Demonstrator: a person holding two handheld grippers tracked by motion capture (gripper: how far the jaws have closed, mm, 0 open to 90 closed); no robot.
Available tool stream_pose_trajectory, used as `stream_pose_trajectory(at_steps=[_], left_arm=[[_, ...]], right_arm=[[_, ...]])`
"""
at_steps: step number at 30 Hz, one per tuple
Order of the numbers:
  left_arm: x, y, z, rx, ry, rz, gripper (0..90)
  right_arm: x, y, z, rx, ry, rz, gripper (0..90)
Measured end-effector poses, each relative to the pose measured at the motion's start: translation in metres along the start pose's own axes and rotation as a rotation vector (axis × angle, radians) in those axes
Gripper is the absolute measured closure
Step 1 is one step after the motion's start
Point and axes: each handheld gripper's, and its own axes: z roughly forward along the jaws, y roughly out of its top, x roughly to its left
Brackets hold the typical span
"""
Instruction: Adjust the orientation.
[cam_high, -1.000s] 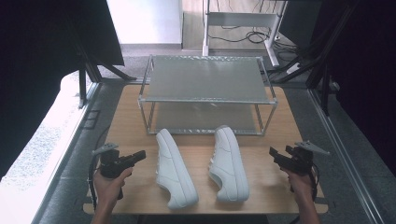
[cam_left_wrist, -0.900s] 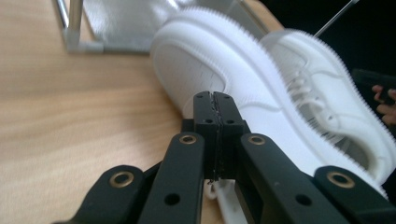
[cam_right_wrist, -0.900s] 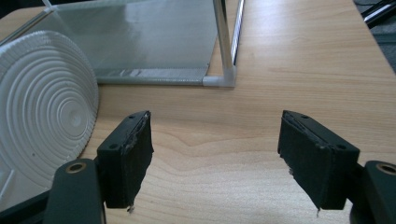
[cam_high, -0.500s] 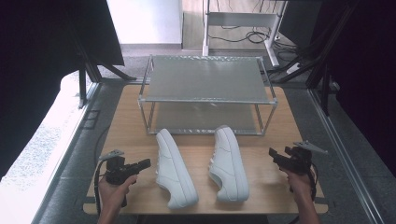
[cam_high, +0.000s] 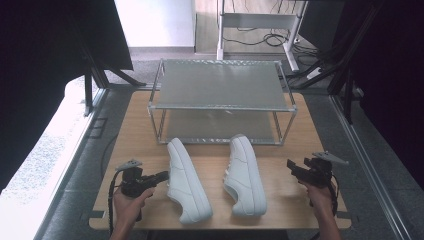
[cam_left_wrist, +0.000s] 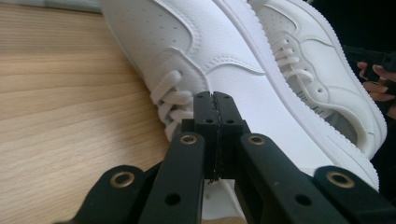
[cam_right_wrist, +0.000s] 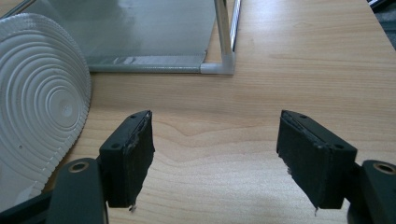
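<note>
Left tool (cam_high: 162, 176) clenched, empty, nosing against left shoe (cam_high: 187, 180) laces. Right tool (cam_high: 292, 166) released, idling just right of right shoe (cam_high: 245, 175). Both shoes lying on counter (cam_high: 135, 125) ahead of rack (cam_high: 220, 90); nothing shelved yet.

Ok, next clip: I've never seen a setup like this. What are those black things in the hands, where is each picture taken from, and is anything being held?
A person sits at a wooden table and holds a pair of hand-operated tongs in each hand. The high view looks down from above. The other two come from small cameras riding on the tongs.

On the table lie two white sneakers, the left shoe and the right shoe, in front of a two-level metal rack.

The left tongs are shut, with nothing between their jaws, and point at the left shoe's side by its laces. The right tongs stand open over bare wood beside the right shoe's ribbed sole. Nothing is held.
</note>
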Motion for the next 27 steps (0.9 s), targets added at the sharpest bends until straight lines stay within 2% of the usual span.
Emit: stream_pose_trajectory(at_steps=[1, 5, 14, 24, 27], left_arm=[[-0.002, 0.0, 0.001, 0.0, 0.005, 0.005, 90.0], [-0.004, 0.002, 0.003, -0.008, -0.019, 0.003, 90.0], [-0.008, 0.012, 0.008, -0.01, 0.014, 0.024, 89.4], [-0.017, 0.026, 0.024, -0.007, -0.043, 0.048, 90.0], [-0.017, 0.028, 0.027, -0.01, -0.066, 0.03, 90.0]], right_arm=[[0.0, 0.0, 0.0, 0.0, -0.001, 0.002, 28.3], [-0.002, -0.001, -0.002, -0.002, -0.006, 0.009, 28.5], [-0.004, -0.002, -0.002, 0.003, -0.015, 0.016, 28.5], [-0.006, -0.005, -0.001, 0.017, -0.026, 0.027, 28.5], [-0.006, -0.006, 0.0, 0.018, -0.028, 0.034, 28.5]])
